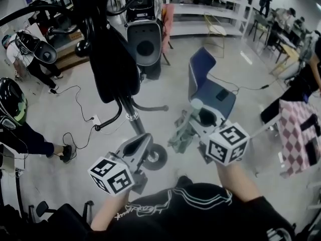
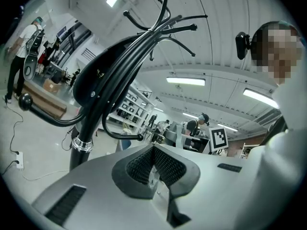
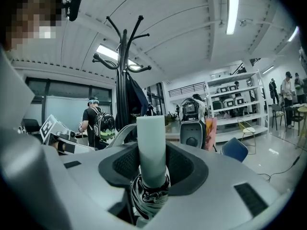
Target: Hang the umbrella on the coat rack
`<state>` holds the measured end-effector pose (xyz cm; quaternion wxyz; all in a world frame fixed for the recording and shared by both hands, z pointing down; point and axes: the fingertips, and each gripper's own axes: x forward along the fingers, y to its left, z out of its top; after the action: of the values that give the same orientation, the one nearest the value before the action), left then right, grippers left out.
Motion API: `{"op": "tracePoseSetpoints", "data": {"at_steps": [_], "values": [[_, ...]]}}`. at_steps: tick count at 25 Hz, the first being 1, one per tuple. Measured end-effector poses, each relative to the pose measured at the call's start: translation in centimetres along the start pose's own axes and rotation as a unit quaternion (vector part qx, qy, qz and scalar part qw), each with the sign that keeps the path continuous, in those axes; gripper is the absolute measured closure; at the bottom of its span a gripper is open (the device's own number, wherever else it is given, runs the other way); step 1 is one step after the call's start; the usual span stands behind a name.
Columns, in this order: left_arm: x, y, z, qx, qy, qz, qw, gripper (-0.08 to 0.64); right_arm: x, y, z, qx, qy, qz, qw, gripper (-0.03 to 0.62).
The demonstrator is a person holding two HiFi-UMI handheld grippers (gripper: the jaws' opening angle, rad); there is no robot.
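Note:
A black coat rack stands ahead on the floor, with a dark garment hanging from it. Its curved hooks fan out overhead in the left gripper view. My right gripper is shut on a folded pale-green umbrella, right of the rack's pole. The umbrella's handle sticks up between the jaws, with the strapped canopy below. The rack shows further off in the right gripper view. My left gripper is close to the pole's base, shut and holding nothing.
A blue chair stands to the right of the rack. A grey machine is behind it. Cables trail on the floor at left. People stand at the left edge and at desks far right. A checked cloth hangs at right.

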<state>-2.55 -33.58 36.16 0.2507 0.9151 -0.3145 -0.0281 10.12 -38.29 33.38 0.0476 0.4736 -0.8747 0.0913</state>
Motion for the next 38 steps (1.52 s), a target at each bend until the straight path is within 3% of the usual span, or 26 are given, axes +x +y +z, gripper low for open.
{"op": "tracePoseSetpoints", "data": {"at_steps": [15, 19, 38], "values": [[1.8, 3.9, 1.3, -0.028, -0.01, 0.06, 0.9977, 0.561, 7.8, -3.2, 0.1, -0.008, 0.034, 0.05, 0.998, 0.431], [1.9, 4.5, 1.2, -0.029, -0.013, 0.072, 0.9969, 0.561, 9.1, -3.5, -0.5, -0.023, 0.043, 0.054, 0.997, 0.431], [1.5, 6.0, 0.7, -0.048, -0.013, 0.117, 0.9919, 0.561, 13.0, -3.9, -3.4, -0.01, 0.073, 0.076, 0.994, 0.431]]}}
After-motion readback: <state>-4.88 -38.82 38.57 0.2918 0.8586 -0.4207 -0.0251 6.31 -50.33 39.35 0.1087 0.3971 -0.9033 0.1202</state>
